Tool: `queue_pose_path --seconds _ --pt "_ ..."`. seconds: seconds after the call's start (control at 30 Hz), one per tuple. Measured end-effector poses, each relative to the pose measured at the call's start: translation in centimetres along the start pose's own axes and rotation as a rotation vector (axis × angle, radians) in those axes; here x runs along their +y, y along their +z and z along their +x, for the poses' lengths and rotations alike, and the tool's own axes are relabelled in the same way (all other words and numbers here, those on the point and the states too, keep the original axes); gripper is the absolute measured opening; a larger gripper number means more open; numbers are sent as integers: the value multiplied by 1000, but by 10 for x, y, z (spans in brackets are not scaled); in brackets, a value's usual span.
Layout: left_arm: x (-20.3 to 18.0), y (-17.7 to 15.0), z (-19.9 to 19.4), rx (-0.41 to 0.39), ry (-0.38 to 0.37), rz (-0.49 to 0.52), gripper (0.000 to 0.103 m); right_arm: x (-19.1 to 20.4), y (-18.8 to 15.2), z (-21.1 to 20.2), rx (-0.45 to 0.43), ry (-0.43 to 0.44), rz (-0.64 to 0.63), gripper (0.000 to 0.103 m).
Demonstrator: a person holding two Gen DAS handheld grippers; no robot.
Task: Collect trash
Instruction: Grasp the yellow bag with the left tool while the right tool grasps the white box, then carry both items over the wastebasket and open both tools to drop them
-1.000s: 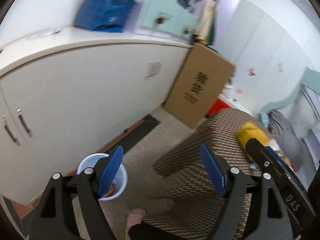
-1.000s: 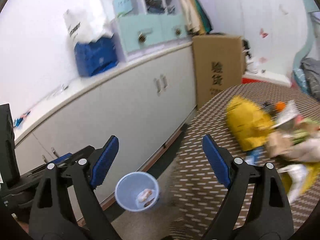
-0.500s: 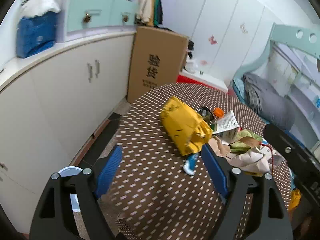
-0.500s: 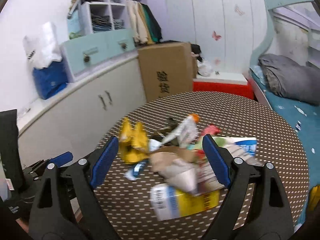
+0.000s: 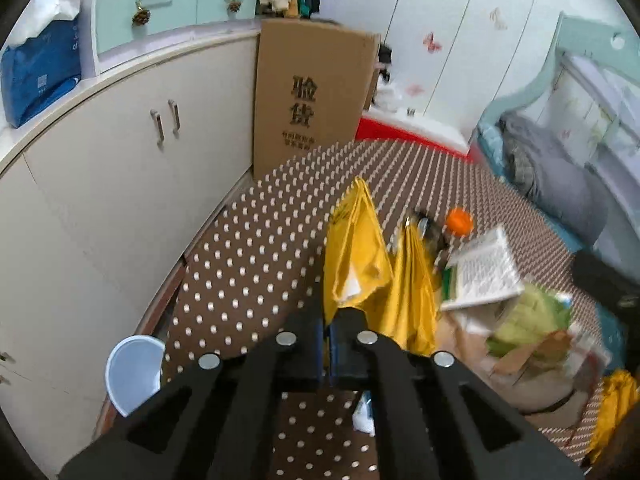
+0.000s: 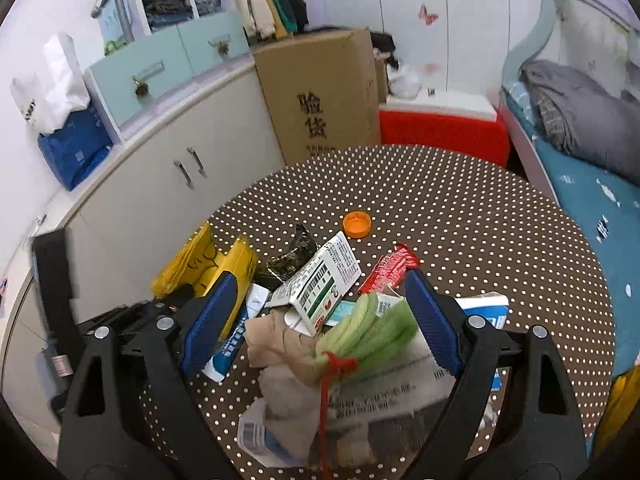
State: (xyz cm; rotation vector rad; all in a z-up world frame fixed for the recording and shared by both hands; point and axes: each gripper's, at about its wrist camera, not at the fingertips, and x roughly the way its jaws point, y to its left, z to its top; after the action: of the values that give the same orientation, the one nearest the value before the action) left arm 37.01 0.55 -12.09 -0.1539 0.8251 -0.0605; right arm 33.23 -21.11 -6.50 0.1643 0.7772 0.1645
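Observation:
Trash is heaped on a round brown dotted table (image 6: 440, 208). A yellow plastic bag (image 5: 356, 256) lies at the heap's left. My left gripper (image 5: 328, 320) has its jaws closing, and they meet on the bag's near corner. In the right wrist view the yellow bag (image 6: 200, 264) shows behind the left blue pad. My right gripper (image 6: 320, 276) is open above the heap and holds nothing. Between its fingers lie a white-green carton (image 6: 324, 280), a green bundle (image 6: 372, 328) tied with red string and crumpled paper (image 6: 400, 388). An orange cap (image 6: 357, 225) and a red wrapper (image 6: 388, 268) lie farther back.
A pale blue bucket (image 5: 134, 372) stands on the floor left of the table, against a white cabinet (image 5: 100, 200). A tall cardboard box (image 5: 312, 96) and a red box (image 6: 440, 128) stand behind the table. A bed (image 6: 580, 184) runs along the right.
Both grippers swung right from the bucket and cabinet to over the table's trash heap. The left jaws went from wide open to shut at the yellow bag. The right jaws stayed open.

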Motion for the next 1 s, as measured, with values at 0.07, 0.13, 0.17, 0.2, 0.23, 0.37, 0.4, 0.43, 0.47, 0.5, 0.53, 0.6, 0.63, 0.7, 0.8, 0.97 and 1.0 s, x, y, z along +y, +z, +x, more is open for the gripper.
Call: queue_pose_path --seconds 0.07,0.13,0.17,0.2,0.23,0.37,0.4,0.43,0.47,0.5,0.53,0.6,0.63,0.7,0.8,0.97,1.0 --pt "0 6 -13 -73 31 6 2 0 9 10 33 -2 4 84" --pt "1 12 -20 -101 31 5 2 2 18 27 92 -5 1 84" --pt "1 13 -20 -101 27 6 2 2 21 39 131 3 6 84" --pt "1 14 -21 -101 27 7 2 4 21 48 159 -3 7 79" --pt "1 14 -21 -101 28 8 2 5 21 57 176 -12 -2 71" --pt "4 16 -20 -94 26 6 2 4 14 83 266 -12 21 41" --pt "5 15 -20 -90 16 4 2 5 13 84 267 -8 16 36" --pt "5 14 -20 -87 10 5 2 7 12 84 259 -14 2 33" --pt "6 13 -21 -87 6 5 2 10 12 78 235 -32 -14 30" --pt "6 13 -23 -88 1 4 2 12 12 74 218 -39 -24 28" --pt "8 12 -25 -91 -9 0 2 16 12 67 194 -47 -38 28" --pt "13 11 -30 -96 -24 -11 2 18 13 54 155 -43 -46 26" --pt "16 11 -34 -101 -29 -16 2 21 13 47 134 -43 -47 26" --pt "20 10 -44 -122 -32 -23 2 24 16 35 97 -47 -52 25" --pt "31 7 -60 -146 -41 -40 2 31 18 11 39 -39 -63 25" --pt "56 -3 -88 -189 -33 -80 2 69 13 -18 -25 30 -117 25" --pt "66 -7 -95 -198 -28 -95 2 80 11 -20 -29 52 -131 25"
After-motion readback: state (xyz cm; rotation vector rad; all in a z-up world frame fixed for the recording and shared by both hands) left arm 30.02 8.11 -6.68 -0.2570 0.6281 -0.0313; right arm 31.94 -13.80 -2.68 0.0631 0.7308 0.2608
